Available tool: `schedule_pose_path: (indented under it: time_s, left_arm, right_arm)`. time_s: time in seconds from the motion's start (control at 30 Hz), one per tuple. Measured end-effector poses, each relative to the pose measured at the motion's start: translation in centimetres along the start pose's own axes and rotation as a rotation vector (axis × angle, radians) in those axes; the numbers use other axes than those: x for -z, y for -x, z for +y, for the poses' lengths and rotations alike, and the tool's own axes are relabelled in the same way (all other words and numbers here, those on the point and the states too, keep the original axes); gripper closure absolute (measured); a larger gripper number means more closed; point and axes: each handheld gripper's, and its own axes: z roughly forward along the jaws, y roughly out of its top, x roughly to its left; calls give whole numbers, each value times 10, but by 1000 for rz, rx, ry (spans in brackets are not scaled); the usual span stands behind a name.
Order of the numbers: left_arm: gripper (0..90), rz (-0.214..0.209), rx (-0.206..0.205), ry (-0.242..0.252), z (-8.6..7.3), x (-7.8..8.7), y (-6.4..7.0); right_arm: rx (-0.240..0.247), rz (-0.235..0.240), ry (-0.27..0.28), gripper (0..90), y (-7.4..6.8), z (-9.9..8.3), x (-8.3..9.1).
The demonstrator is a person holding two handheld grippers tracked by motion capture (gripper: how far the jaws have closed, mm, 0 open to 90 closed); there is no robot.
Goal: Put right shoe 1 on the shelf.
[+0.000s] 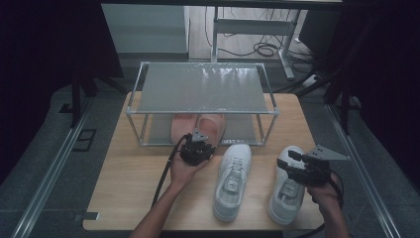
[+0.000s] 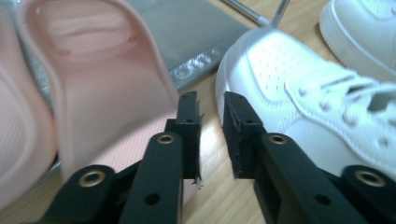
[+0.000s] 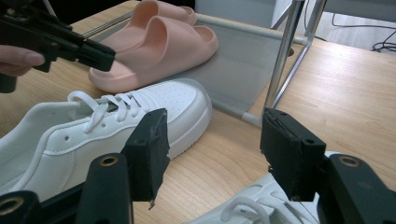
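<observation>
The left gripper (image 1: 197, 148) is near the front edge of the rack (image 1: 148, 67), just behind the heel of the right pink slipper (image 2: 107, 84), which lies on the low shelf beside the other slipper (image 2: 18, 126). Its jaws are almost closed, with a thin gap, and hold nothing. The right gripper (image 3: 212, 154) is open wide and empty, above the right sneaker (image 1: 287, 186). The left sneaker (image 1: 232, 181) lies on the table (image 1: 129, 188) between the two grippers.

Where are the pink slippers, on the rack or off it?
On it: both pink slippers lie on the rack's lower shelf, under the top shelf. Heels slightly overhang its front edge.
</observation>
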Motion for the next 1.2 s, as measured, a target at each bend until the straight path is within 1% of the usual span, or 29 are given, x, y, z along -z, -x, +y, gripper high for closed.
schedule_pose_path:
  time_s: [0.07, 0.17, 0.4, 0.47, 0.5, 0.63, 0.77, 0.87, 1.03, 1.07, 1.13, 1.2]
  left_arm:
    - [834, -3, 5, 1, -3, 4, -2]
    - [867, -8, 9, 1, -8, 8, -4]
    - [895, -17, 14, 2, -20, 18, -7]
    - [900, -18, 8, -3, -23, 21, -7]
    - [900, -18, 0, -7, -24, 22, -7]
    - [900, -19, -25, -42, -29, 25, -9]
    - [900, -14, -31, -63, -33, 27, -11]
    - [900, -11, -37, -70, -35, 28, -12]
    - [900, -6, -51, -83, -36, 30, -15]
    - [900, -6, -60, -89, -35, 29, -16]
    - [900, -7, -64, -99, -33, 27, -16]
    - [900, -8, -82, -116, -31, 23, -15]
  right_arm:
    - [3, 0, 0, 423, -1, 0, 0]
    - [4, 0, 0, 423, -2, 1, 0]
    - [2, 0, -6, 423, -2, 0, -2]
    - [3, 0, -9, 423, -2, 0, -2]
    - [3, 0, -9, 423, -2, 0, -2]
    - [4, 0, -6, 423, -2, 0, -1]
    - [-1, -2, -7, 423, -1, -1, -2]
    - [0, 1, -9, 423, -1, -1, -2]
    - [4, 2, -10, 423, -2, 0, -3]
    - [3, 2, -9, 423, -2, -1, -3]
    - [4, 2, -12, 423, -2, -1, -4]
    - [4, 3, -15, 423, -2, -1, -5]
